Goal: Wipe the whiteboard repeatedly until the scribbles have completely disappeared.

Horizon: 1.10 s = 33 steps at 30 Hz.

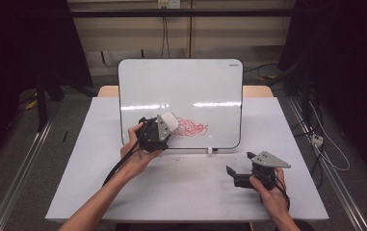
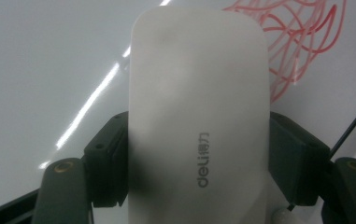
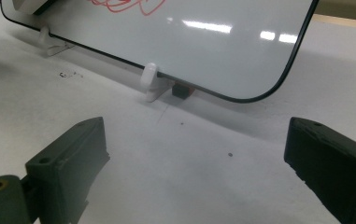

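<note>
L tool (image 1: 164,126) is clamping the white eraser (image 2: 199,116), holding it against the whiteboard (image 1: 181,86), just left of the red scribble (image 1: 190,128) w/ its tip at the scribble's edge. R tool (image 1: 241,162) is resting on the bench (image 1: 181,187) below the whiteboard's right corner, jaws apart, holding nothing.

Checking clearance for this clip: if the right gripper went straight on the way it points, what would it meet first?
Probably the whiteboard, near its lower edge by the white foot. The right gripper is open, with bare table before it; depth is uncertain.
</note>
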Motion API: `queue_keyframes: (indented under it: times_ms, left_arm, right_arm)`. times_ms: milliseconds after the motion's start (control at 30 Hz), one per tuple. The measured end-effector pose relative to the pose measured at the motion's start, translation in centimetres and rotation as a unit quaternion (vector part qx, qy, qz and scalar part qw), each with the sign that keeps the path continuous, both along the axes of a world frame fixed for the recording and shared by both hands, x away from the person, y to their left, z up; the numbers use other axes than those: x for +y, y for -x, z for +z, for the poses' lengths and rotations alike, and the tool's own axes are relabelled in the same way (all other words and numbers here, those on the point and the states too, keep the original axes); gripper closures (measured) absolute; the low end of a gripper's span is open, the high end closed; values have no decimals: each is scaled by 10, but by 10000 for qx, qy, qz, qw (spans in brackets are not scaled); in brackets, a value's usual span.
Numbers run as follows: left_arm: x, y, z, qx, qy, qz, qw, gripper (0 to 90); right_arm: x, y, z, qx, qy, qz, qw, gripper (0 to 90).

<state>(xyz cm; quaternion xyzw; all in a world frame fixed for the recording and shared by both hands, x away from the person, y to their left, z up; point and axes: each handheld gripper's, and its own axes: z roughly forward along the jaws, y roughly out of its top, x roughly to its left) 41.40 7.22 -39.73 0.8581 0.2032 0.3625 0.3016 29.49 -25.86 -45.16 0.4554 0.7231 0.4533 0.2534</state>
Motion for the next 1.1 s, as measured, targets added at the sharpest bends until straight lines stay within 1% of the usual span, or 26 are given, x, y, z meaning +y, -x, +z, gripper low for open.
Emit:
queue_keyframes:
  times_ms: [167,200,267,300,367,400,433,533,567,633,733,767,800,867,967,1000,1067,1100]
  left_arm:
    - [1,-2,1,-2,0,-30,10000,304]
    - [2,-3,3,14,70,4,10000,305]
    - [4,-6,7,-5,108,40,9999,305]
    - [5,-8,9,40,182,34,9998,305]
    - [6,-11,11,88,206,41,9997,305]
    - [6,-12,12,82,156,5,9998,304]
    - [6,-12,13,64,147,13,9999,305]
    - [8,-16,18,51,241,78,9997,305]
    - [10,-19,21,84,305,107,9994,305]
    - [10,-23,24,118,340,128,9993,305]
    - [9,-26,29,105,323,140,9993,305]
    - [8,-26,30,102,347,161,9992,305]
    - [7,-27,31,110,309,181,9993,305]
    - [6,-27,30,71,322,207,9992,304]
    - [6,-25,30,58,274,224,9994,304]
    - [5,-25,29,47,215,194,9996,304]
    - [0,-23,26,36,193,141,9997,305]
    - [-4,-21,24,-5,125,114,9999,305]
  right_arm:
    - [0,0,0,1,-6,9,10000,59]
    - [0,0,0,2,-26,-5,10000,58]
    - [-1,1,0,13,-18,-14,10000,59]
    - [-2,1,0,10,-23,-15,10000,58]
    - [-2,1,0,-4,-15,-9,10000,59]
    - [-3,1,0,-10,-11,-10,10000,59]
    - [-3,1,0,-3,-32,-29,10000,59]
    - [-3,1,0,-9,-21,-29,10000,58]
    - [-3,2,0,-15,-15,-23,10000,59]
    - [-3,2,0,-18,-12,-7,10000,59]
    - [-3,2,0,-8,-20,-13,10000,59]
    - [-3,1,0,-8,-17,-9,10000,59]
    - [-3,1,0,-17,-15,-8,10000,59]
    - [-3,1,0,-12,-17,-4,10000,59]
    - [-2,1,0,-26,-7,11,10000,58]
    - [-2,1,0,-27,-3,9,10000,59]
    - [-2,1,0,-18,7,16,10000,59]
    - [-1,1,1,-21,13,27,10000,58]
